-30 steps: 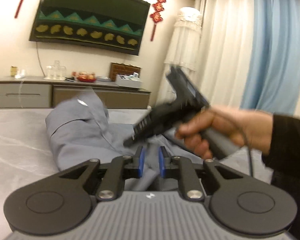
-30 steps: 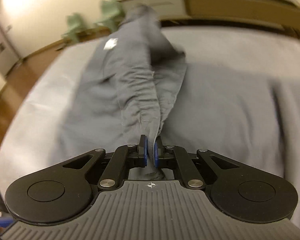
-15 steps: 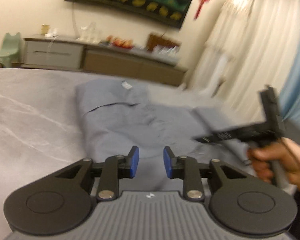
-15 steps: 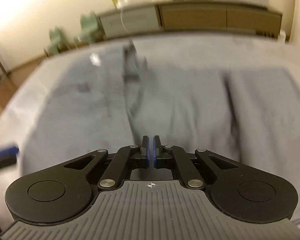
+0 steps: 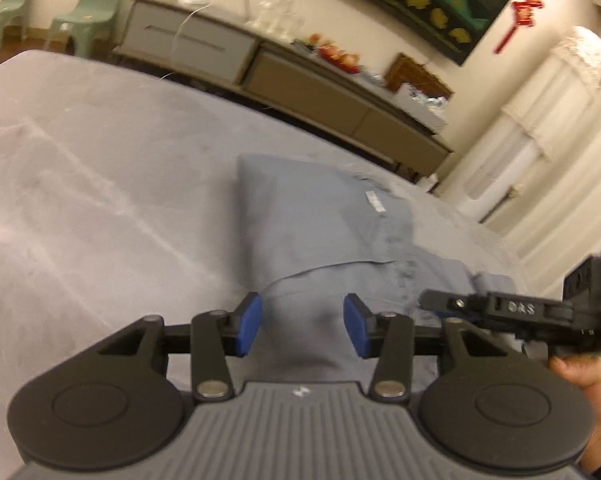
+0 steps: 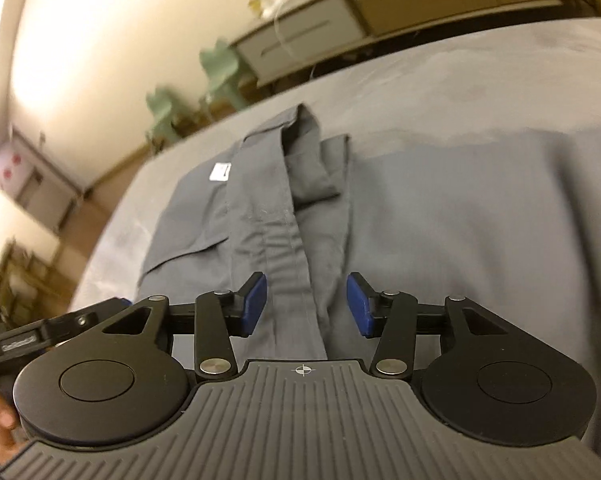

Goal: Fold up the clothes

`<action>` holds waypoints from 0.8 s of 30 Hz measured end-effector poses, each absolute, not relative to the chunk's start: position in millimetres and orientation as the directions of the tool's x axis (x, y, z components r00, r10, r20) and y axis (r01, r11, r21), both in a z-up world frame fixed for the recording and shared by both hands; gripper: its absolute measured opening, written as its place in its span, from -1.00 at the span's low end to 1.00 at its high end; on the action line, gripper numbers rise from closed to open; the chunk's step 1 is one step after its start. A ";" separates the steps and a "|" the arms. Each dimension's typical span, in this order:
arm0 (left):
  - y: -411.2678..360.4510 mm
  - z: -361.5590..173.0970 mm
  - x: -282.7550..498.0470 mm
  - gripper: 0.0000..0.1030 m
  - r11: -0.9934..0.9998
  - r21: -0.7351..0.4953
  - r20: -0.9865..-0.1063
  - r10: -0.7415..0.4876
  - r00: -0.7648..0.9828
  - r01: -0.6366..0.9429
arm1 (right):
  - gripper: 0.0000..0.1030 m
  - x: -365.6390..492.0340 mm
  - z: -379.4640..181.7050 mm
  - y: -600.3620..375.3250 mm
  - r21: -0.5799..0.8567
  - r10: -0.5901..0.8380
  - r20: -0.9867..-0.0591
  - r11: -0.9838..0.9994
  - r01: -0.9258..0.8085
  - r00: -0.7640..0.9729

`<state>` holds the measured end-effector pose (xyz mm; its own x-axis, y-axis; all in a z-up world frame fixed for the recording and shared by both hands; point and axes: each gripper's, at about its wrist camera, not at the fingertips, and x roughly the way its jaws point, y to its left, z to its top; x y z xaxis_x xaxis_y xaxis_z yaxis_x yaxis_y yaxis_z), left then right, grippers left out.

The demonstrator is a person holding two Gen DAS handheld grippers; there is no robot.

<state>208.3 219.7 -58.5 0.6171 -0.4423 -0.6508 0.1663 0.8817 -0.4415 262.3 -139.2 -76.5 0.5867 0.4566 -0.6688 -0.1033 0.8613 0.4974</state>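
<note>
Left wrist view: left gripper (image 5: 302, 328) spread wide over the grey shirt (image 5: 324, 232) mid-frame; right gripper (image 6: 306, 306) also gapes, pinching nothing.

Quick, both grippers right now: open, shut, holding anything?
Left gripper: open, holding nothing, above the grey garment.
Right gripper: open, holding nothing, above the same garment.
</note>
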 end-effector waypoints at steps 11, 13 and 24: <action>225.5 -74.5 227.2 -0.11 0.874 -0.467 -0.682 -0.455 0.573 0.137 | 0.08 293.3 -90.0 -143.4 0.682 0.682 -0.591 0.708 -0.185 0.431; 223.8 -75.3 226.9 -0.11 0.876 -0.462 -0.685 -0.452 0.571 0.139 | -0.10 296.8 -92.2 -139.9 0.629 0.633 -0.646 0.758 -0.174 0.427; 216.3 -72.6 216.8 -0.10 0.907 -0.402 -0.709 -0.394 0.585 0.125 | -0.03 288.4 -85.7 -128.6 0.579 0.567 -0.665 0.803 -0.145 0.486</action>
